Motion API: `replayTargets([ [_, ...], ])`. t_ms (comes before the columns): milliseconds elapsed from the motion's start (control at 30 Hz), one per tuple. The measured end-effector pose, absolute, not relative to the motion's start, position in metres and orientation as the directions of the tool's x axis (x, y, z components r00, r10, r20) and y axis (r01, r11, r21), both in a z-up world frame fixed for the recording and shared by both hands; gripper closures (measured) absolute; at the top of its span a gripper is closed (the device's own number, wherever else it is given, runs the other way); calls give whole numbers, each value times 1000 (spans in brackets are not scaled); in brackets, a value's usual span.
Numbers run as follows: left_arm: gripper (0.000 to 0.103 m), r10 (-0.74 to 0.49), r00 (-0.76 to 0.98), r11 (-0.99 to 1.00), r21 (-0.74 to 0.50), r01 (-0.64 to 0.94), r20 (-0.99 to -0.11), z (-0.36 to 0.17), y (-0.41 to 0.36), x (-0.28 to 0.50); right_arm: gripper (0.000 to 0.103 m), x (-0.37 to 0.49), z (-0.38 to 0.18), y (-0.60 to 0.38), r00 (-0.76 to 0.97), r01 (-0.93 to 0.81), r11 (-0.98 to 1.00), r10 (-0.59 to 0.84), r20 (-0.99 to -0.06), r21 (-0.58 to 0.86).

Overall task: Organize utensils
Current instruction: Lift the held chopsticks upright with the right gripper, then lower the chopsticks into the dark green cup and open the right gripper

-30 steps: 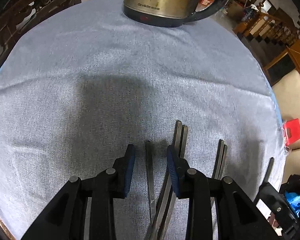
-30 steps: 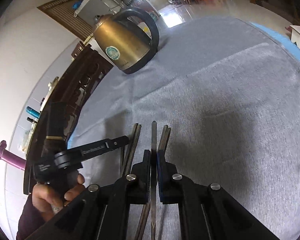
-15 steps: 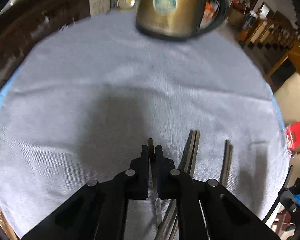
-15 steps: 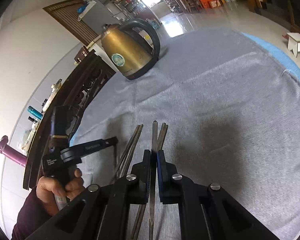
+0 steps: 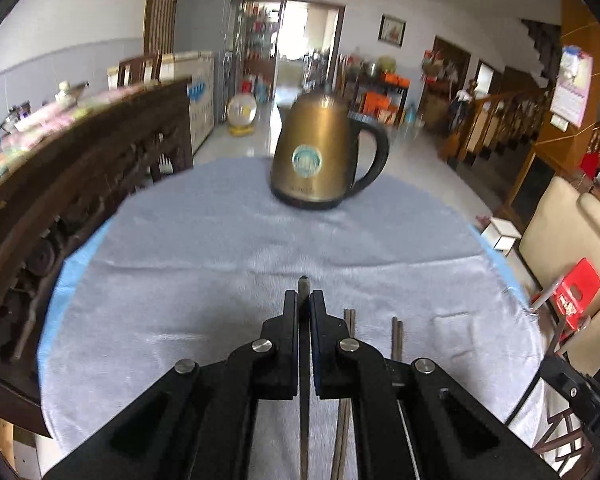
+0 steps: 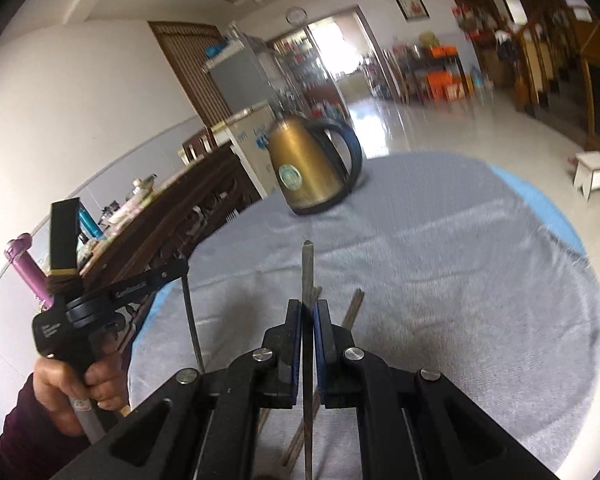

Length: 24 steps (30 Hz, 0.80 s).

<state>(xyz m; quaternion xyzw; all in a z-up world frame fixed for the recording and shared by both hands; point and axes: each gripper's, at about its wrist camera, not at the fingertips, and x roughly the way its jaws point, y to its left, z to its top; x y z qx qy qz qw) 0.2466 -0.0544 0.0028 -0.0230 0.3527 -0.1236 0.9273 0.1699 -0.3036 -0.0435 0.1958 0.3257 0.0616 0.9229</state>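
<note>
My left gripper [image 5: 304,304] is shut on a dark metal chopstick [image 5: 303,285] whose tip pokes out past the pads, lifted above the grey cloth [image 5: 204,248]. My right gripper [image 6: 307,312] is shut on another chopstick [image 6: 307,268], which also sticks out forward, clear of the cloth. In the right wrist view the left gripper [image 6: 182,268] appears at the left in a person's hand [image 6: 76,380], with its chopstick [image 6: 191,316] hanging down from it. Loose chopstick pairs [image 5: 349,322] [image 5: 397,334] lie on the cloth just right of my left fingers; one shows beside my right fingers [image 6: 355,306].
A brass-coloured electric kettle [image 5: 318,160] [image 6: 304,168] stands at the far side of the round table. A carved dark wooden sideboard [image 5: 80,152] runs along the left. A cream sofa [image 5: 568,216], a red stool [image 5: 576,292] and a white stool [image 6: 594,170] stand off the right edge.
The left jaws closed on a chopstick that lay between them. Both grippers then rose off the cloth with their chopsticks and tilted up, bringing the kettle and room into view.
</note>
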Motion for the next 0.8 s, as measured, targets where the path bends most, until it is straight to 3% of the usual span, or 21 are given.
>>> replayTargets([
  [367,98,-265,829,963,-184,198,-493,46,-9,164,96,109,10,-281,900,46,953,91,-426,300],
  [800,98,-324,878,940,-225,257,-351,99,12,110,96,75,56,-257,954,21,968,55,-294,250],
])
